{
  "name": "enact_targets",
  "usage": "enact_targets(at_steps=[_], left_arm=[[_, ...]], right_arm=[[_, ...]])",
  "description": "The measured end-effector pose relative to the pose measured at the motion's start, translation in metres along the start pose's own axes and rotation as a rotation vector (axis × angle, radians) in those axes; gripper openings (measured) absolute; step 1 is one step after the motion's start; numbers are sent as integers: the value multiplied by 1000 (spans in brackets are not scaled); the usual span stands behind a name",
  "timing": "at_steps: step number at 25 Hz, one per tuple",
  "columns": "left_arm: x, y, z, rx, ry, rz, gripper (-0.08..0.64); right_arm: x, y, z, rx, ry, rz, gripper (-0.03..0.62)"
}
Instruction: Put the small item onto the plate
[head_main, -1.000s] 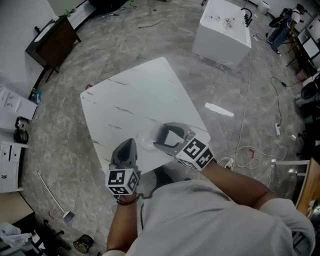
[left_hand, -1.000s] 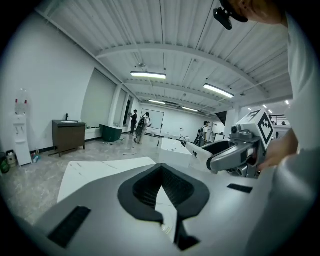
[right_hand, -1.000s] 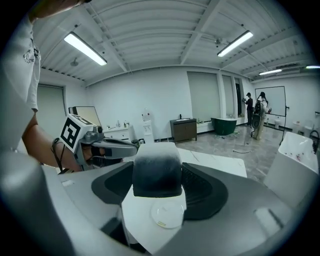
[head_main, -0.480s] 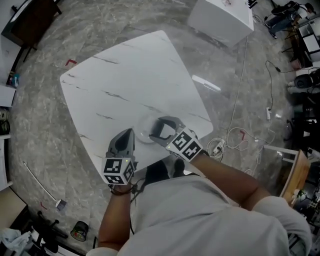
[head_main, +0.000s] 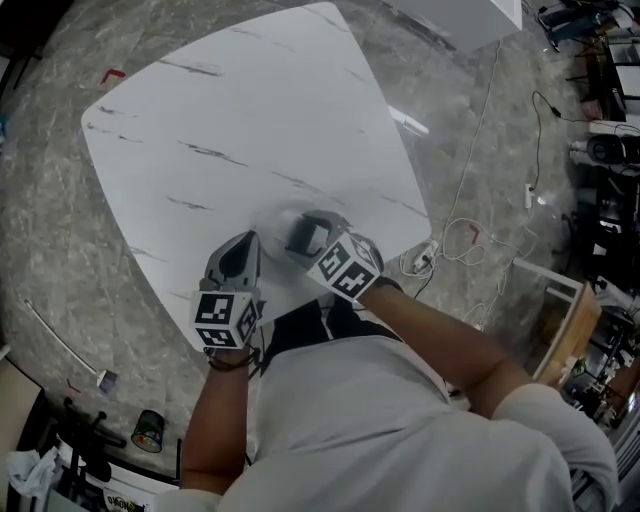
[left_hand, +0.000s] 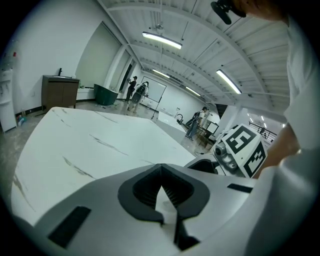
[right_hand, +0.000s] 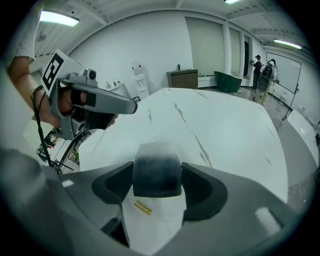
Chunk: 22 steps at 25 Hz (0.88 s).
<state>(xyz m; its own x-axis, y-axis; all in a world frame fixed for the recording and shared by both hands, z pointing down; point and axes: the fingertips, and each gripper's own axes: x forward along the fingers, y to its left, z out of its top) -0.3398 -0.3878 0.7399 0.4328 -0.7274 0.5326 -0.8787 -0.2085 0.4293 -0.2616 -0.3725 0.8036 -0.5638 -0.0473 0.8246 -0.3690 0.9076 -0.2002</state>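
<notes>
A clear, faint plate (head_main: 272, 222) lies on the white marble table (head_main: 240, 120) near its front edge. My right gripper (head_main: 303, 236) hangs at the plate's near-right rim. It is shut on a small item (right_hand: 156, 167) with a dark band, a pale frosted top and a white underside bearing a yellow label. My left gripper (head_main: 233, 258) rests just left of it over the table edge, its jaws together with nothing between them (left_hand: 167, 200). The right gripper view does not show the plate.
The right gripper's marker cube (left_hand: 241, 150) is close on the right in the left gripper view. Cables (head_main: 455, 240) trail over the grey floor to the right of the table. A dark cabinet (right_hand: 182, 79) and distant people stand beyond the far edge.
The head view has swung, so the table fills more of the frame. The right gripper has edged forward to the plate with the item still held. The left gripper stays beside it.
</notes>
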Motion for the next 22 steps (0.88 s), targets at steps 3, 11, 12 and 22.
enact_targets(at_steps=[3, 11, 12, 22], left_arm=[[5, 5, -7, -2, 15, -3, 5], [7, 14, -16, -23, 29, 2, 5], [7, 14, -17, -25, 31, 3, 5], [1, 11, -22, -32, 28, 8, 5]], right_arm=[[15, -1, -10, -23, 38, 0, 291], [38, -3, -31, -92, 93, -14, 291], [38, -3, -31, -104, 94, -20, 291], [32, -2, -23, -134, 33, -46, 293]])
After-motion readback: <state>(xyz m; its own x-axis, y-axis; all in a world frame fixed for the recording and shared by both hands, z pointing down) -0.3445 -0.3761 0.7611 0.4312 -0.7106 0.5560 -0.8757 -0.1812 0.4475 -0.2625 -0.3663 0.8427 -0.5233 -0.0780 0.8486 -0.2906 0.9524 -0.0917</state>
